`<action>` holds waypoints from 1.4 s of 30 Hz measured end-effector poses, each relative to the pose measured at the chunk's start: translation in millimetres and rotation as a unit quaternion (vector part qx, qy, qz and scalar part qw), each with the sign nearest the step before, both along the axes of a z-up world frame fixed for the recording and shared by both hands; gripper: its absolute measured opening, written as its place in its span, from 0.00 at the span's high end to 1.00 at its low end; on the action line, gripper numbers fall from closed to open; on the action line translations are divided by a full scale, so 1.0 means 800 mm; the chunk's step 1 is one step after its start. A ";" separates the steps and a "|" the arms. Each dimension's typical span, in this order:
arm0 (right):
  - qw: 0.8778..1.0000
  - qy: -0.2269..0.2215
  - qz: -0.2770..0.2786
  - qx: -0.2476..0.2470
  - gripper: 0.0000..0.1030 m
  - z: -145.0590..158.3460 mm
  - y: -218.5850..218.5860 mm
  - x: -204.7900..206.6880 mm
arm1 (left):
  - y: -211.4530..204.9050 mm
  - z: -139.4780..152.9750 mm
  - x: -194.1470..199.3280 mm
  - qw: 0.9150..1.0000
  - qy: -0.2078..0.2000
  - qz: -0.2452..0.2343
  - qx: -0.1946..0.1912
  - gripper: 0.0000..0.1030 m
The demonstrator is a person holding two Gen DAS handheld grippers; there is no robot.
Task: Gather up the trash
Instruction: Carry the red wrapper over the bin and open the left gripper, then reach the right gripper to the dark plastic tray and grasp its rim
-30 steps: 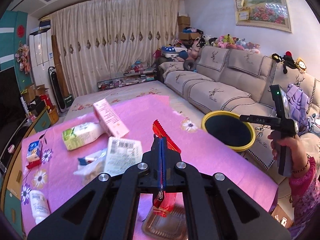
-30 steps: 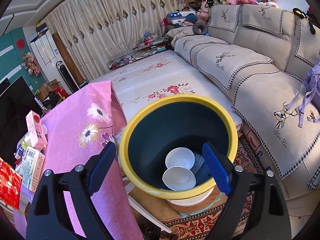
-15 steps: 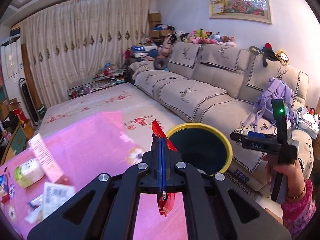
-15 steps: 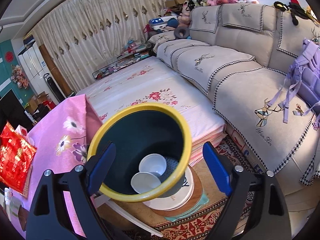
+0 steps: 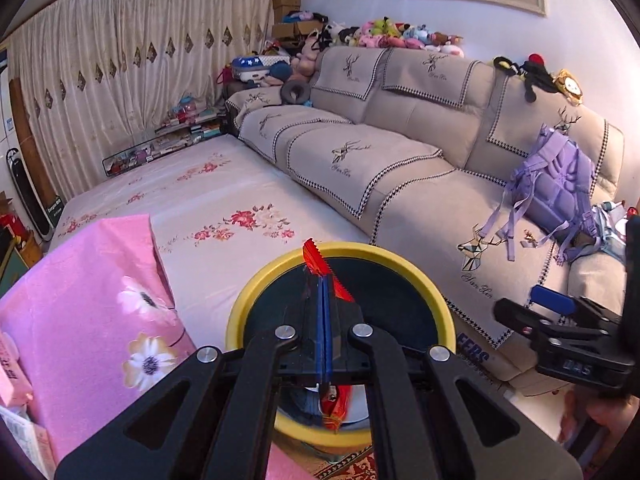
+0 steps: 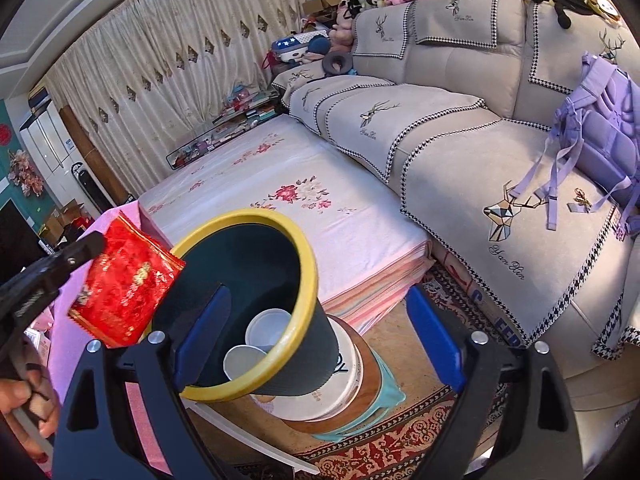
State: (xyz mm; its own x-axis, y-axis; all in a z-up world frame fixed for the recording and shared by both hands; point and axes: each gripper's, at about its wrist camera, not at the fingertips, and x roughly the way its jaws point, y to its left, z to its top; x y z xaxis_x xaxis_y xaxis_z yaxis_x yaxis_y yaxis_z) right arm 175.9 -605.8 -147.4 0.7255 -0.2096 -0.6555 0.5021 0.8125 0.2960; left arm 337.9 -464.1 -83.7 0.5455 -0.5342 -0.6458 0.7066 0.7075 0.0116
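Faintly, "Yan Xin" lettering (image 6: 507,257) marks the sofa cover (image 6: 460,184).

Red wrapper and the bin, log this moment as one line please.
task: collect trash | left gripper: shut on red wrapper, over bin rim | right gripper: open, empty | bin: two white cups inside | release: not yet

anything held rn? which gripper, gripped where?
Left gripper is shut on a flat red foil wrapper, pinched near its serrated edge. Right gripper is open, empty.
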 end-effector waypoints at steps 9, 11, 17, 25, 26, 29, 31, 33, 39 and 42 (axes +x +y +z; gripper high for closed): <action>1.000 0.005 -0.002 0.003 0.17 -0.007 -0.005 -0.002 | -0.026 -0.043 0.030 0.999 0.018 0.016 0.021 0.70; 1.000 0.006 -0.002 0.002 0.17 -0.007 -0.002 -0.003 | -0.017 -0.036 0.028 1.000 0.016 0.021 0.010 0.66; 1.000 0.005 0.004 -0.001 0.16 -0.005 0.008 -0.006 | 0.045 0.037 -0.017 0.998 -0.026 0.040 -0.030 0.45; 0.999 0.007 0.045 0.000 0.15 -0.003 0.052 -0.004 | 0.200 0.126 -0.105 0.989 -0.091 0.095 -0.070 0.20; 0.998 0.006 0.055 -0.003 0.15 -0.001 0.062 -0.001 | 0.219 0.131 -0.114 0.988 -0.095 0.102 -0.070 0.16; 0.997 0.003 0.082 -0.011 0.15 0.005 0.091 0.004 | 0.289 0.140 -0.143 0.982 -0.105 0.136 -0.074 0.09; 0.994 0.000 0.105 -0.014 0.15 0.010 0.113 0.008 | 0.339 0.139 -0.161 0.978 -0.102 0.162 -0.082 0.05; 0.992 -0.002 0.127 -0.020 0.15 0.014 0.135 0.012 | 0.383 0.136 -0.176 0.972 -0.098 0.193 -0.088 0.05; 0.974 -0.004 0.225 -0.037 0.15 0.028 0.228 0.024 | 0.490 0.113 -0.219 0.953 -0.096 0.274 -0.091 0.05; 0.958 -0.007 0.284 -0.040 0.15 0.036 0.278 0.028 | 0.535 0.105 -0.236 0.941 -0.093 0.310 -0.095 0.05</action>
State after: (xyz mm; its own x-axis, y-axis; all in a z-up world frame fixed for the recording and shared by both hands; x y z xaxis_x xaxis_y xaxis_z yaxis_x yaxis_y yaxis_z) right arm 198.7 -383.3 -118.5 0.7460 0.1714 -0.6435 -0.0306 0.9741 0.2240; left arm 148.8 -36.2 0.1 0.8848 -0.1715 -0.4333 0.1550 0.9852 -0.0735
